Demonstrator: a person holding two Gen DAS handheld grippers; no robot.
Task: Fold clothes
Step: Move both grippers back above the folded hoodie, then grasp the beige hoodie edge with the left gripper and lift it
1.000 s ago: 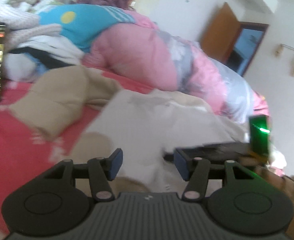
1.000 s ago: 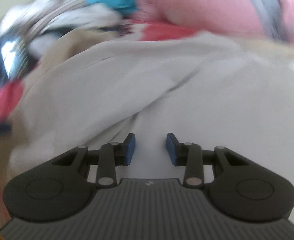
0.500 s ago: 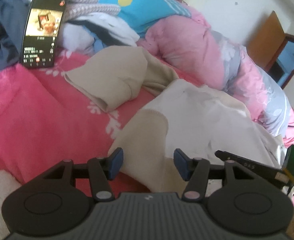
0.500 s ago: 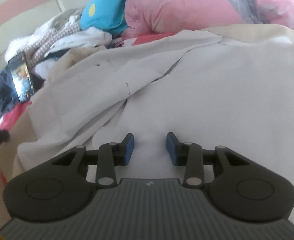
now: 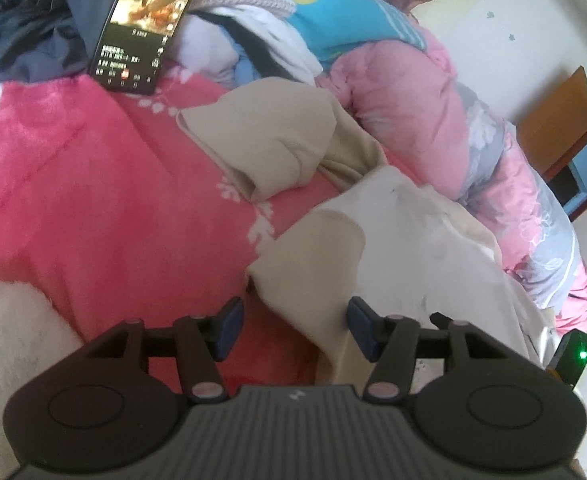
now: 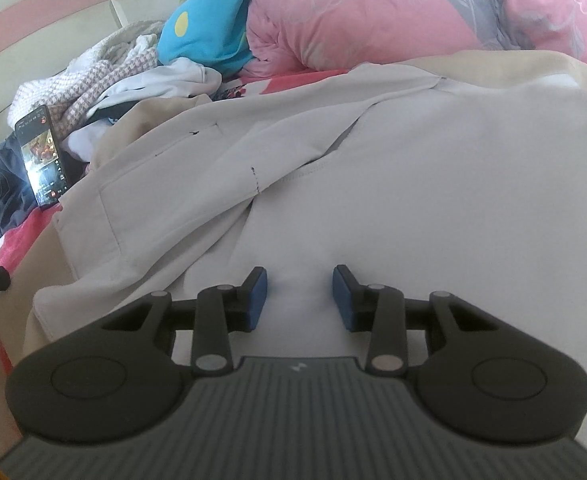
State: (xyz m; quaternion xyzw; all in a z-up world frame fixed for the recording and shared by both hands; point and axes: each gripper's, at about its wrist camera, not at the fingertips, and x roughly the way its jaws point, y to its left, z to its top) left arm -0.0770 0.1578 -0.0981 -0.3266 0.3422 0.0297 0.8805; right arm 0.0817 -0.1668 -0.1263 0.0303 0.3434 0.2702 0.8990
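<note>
Hoodie (image 6: 433,184) sprawls across the bed, long axis running toward the quilt (image 6: 353,20). Left gripper (image 5: 291,330), fingers apart, straddles its beige cuff (image 5: 313,264); right gripper (image 6: 298,298), fingers apart, hovers over the body.

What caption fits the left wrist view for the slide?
Open left gripper over a beige sleeve cuff of a pale garment on a pink blanket, lit phone behind.

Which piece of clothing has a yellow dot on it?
The bright blue garment on the pile behind the phone; the other clothes there are white, beige or dark.
</note>
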